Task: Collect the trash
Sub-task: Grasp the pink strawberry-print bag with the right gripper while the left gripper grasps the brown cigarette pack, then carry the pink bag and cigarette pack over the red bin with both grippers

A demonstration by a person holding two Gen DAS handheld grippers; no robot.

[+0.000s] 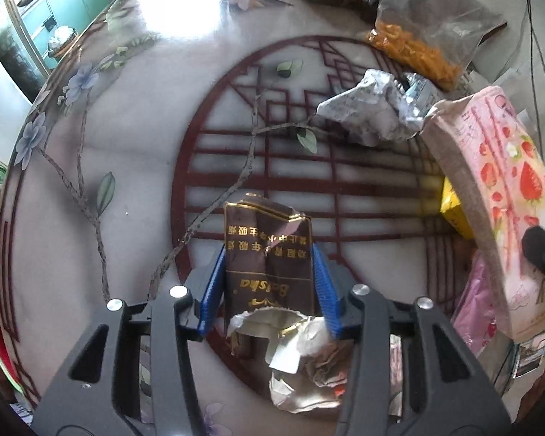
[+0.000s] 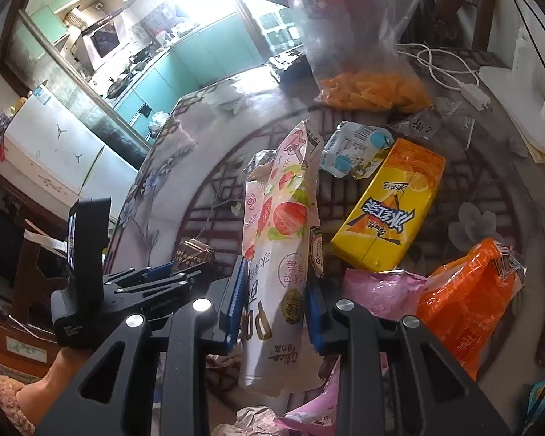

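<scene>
Your left gripper (image 1: 269, 283) pinched the brown cigarette pack (image 1: 269, 254) on the table (image 1: 127, 167); your right gripper (image 2: 276, 309) held the strawberry wrapper (image 2: 283, 254) aloft. That made 2 pieces gripped (neither binned yet), while the yellow carton (image 2: 392, 210) and orange bag (image 2: 465, 301) lay farther right.

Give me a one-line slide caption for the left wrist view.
Left gripper jaws closed on a brown cigarette pack on the patterned table.
</scene>
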